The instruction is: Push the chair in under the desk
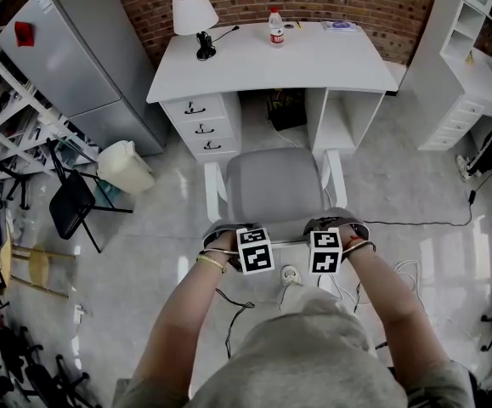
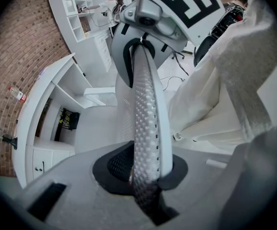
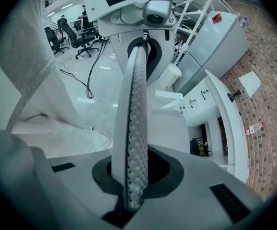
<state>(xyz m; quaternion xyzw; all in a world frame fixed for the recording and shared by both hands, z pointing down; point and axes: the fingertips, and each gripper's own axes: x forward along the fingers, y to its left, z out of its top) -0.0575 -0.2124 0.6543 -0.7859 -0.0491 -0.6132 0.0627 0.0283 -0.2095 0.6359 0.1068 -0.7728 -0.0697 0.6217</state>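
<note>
Close to the body, clamping the top rim of the backrest [image 2: 145, 128] with the left gripper [image 1: 220, 235] and the right gripper [image 1: 341, 226], jaws of each narrowed onto the mesh edge (thin, so not much bite). Just beyond, pointing the chair [image 1: 273, 185] seat-first at the knee gap, standing on the floor in front of the desk [image 1: 313, 62], not yet under its front edge. Likely risking a skewed roll from uneven pushing: jamming an armrest [image 1: 213, 189] against the drawers [image 1: 199, 126], or jolting the lamp [image 1: 195, 14] at the desk's far left corner and the bottle [image 1: 275, 26] along its far edge.
</note>
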